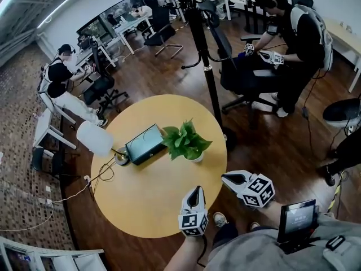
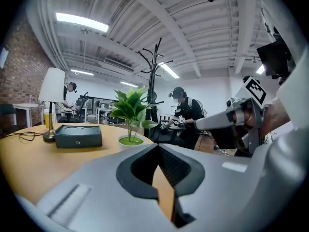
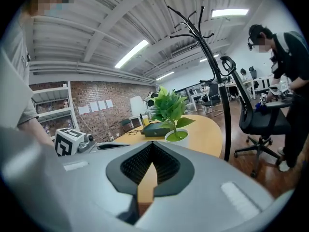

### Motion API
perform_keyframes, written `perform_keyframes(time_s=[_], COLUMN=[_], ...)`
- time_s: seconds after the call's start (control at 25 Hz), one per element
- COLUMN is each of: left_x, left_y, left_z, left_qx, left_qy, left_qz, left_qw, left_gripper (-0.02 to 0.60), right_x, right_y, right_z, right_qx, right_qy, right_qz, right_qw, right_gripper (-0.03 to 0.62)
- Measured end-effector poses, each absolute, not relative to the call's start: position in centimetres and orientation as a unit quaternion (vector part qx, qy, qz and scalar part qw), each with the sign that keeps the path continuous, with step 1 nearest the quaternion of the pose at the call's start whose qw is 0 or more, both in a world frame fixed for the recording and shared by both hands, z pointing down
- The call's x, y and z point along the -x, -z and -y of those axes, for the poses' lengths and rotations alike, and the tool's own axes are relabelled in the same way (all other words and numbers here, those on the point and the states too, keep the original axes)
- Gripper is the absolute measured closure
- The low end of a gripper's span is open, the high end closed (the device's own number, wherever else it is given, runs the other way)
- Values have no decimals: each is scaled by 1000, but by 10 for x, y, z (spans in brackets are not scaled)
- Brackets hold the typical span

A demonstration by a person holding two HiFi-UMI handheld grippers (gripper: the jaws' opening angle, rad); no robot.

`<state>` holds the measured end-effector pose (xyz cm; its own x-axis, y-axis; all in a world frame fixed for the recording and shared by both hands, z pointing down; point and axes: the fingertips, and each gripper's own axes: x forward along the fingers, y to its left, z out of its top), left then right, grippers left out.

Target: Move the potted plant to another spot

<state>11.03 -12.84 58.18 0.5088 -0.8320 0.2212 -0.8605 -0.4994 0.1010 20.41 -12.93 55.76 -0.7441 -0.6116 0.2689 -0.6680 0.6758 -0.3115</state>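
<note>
**Well short of the plant, both grippers closed and empty**

The potted plant [image 1: 186, 143] stands upright right of centre on the round table [image 1: 141, 219], on the far side of both grippers. The left gripper [image 1: 195, 191] hovers over the table's near edge, almost in line with the pot. The right gripper [image 1: 226, 178] hangs off the rim, to the near right, and looks about as close. Each has its jaws together on nothing. A dark box [image 1: 145, 144] sits just left of the plant, with a lamp [image 1: 95, 137] further left. A coat stand [image 1: 206, 66] rises beyond the far right edge. Nothing blocks the near side.
</note>
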Motion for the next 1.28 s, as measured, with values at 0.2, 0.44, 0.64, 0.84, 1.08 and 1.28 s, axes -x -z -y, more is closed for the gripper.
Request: perform_keyframes(time_s=[0.2,0.44,0.64,0.84,1.08,1.28], left_x=[-141,-174,-187,-186,-172,-160], left_y=[-572,-569,-567,-564,-552,-544], left_z=[81,21,-19,-43,-63,-92], left_qx=[-855,-845,-836,-839,-851,-866], left_qy=[-65,-63,-70,-73,-58,-48], left_qz=[505,521,532,527,510,484], left_qw=[96,105,116,115,112,115], left_gripper=[581,581,581,581,581,581], right_x=[-230,-258,-268,-262,-240,-225], right_y=[-554,-559,-559,-557,-548,-541], right_z=[89,34,-3,-28,-54,-82], right_qx=[-330,-305,-288,-280,-289,-309], right_qy=[-191,-198,-208,-208,-197,-189], right_qz=[922,929,932,934,934,928], right_qw=[70,71,75,74,79,83], right_gripper=[592,592,592,592,592,592])
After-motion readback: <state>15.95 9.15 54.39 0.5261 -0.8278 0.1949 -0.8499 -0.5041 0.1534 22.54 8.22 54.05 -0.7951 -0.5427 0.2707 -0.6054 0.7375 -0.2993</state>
